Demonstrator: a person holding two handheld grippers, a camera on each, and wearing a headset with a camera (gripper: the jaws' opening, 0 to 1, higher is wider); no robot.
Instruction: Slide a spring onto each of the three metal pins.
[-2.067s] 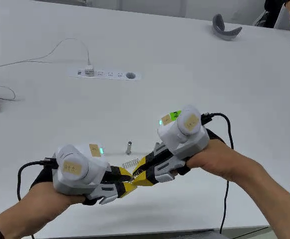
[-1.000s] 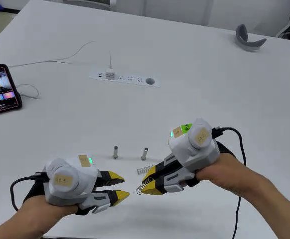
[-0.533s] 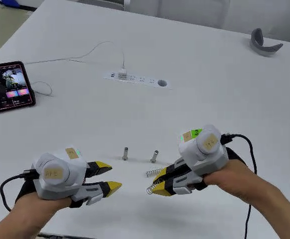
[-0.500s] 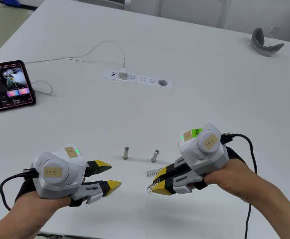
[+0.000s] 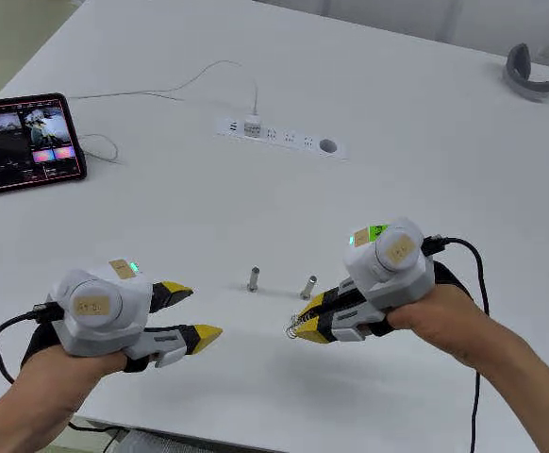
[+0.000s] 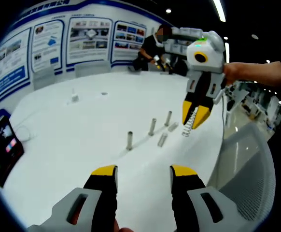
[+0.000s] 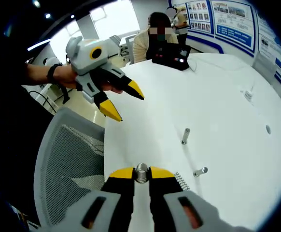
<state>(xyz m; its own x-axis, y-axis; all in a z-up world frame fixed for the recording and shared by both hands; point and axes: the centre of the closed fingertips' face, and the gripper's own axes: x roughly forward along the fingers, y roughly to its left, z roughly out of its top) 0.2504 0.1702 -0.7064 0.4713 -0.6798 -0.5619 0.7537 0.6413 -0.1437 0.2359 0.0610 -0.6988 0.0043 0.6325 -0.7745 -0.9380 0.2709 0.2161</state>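
My right gripper (image 5: 303, 327) is shut on a small coil spring (image 5: 293, 330) and holds it just above the white table (image 5: 397, 189). In the right gripper view the spring's end (image 7: 141, 170) shows between the yellow fingertips. A short metal pin (image 5: 254, 278) stands on the table. Another pin (image 5: 308, 287) is close to the right gripper's tips. My left gripper (image 5: 191, 310) hovers open with nothing in it, a hand's width left of the pins. A loose spring (image 7: 180, 181) lies beside the right gripper. The left gripper view has the pins (image 6: 152, 126) in a row with the right gripper (image 6: 196, 116) above them.
A tablet (image 5: 24, 142) lies at the far left, and its cable runs to a white power strip (image 5: 274, 135) behind the pins. A grey curved object (image 5: 537, 83) rests at the far right. The table's front edge is close below both grippers. A mesh chair (image 7: 68, 159) stands beside the table.
The grippers met at the spring earlier. Now the left one has drawn away to the left and stands open, and the right one keeps the spring, raised near the pins. The head camera has shifted.
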